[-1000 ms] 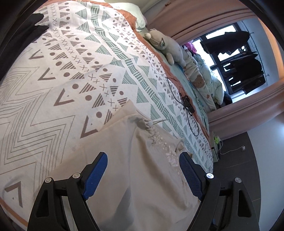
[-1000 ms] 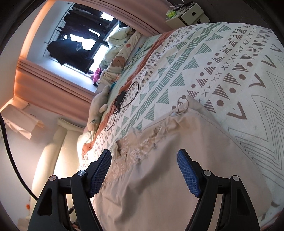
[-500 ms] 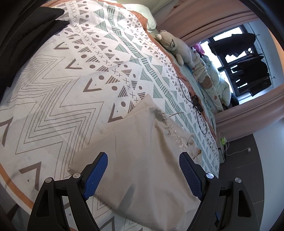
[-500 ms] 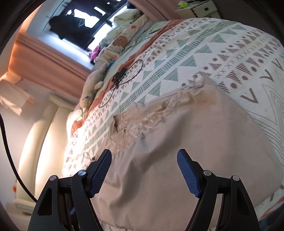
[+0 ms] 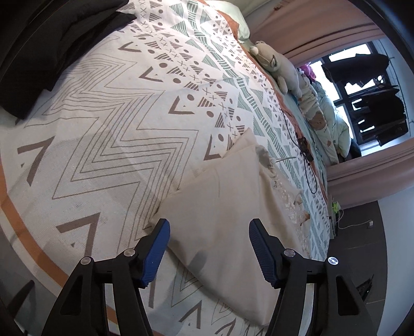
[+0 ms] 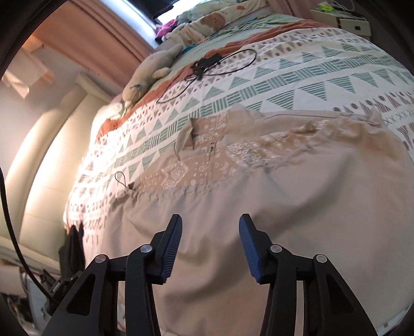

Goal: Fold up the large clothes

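A large beige garment [image 5: 222, 204] lies flat on the patterned bedspread [image 5: 108, 124], one end folded over itself. In the right wrist view the beige garment [image 6: 258, 212] fills the foreground, its embroidered chest panel and zip [image 6: 209, 160] facing up. My left gripper [image 5: 209, 248] is open above the garment's near corner, nothing between its blue pads. Over the plain lower part of the garment my right gripper [image 6: 209, 243] also stands open and holds nothing.
A stack of dark clothes [image 5: 51, 44] lies at the bed's far left. Plush toys [image 5: 276, 67] and a black cable [image 6: 207, 67] sit along the far side near the curtains. A white bedside unit [image 6: 341, 18] stands beyond the bed.
Both grippers have pulled back from the garment, so more of it and of the bedspread shows. Their jaws have narrowed a little but stay open. The right view has swung left.
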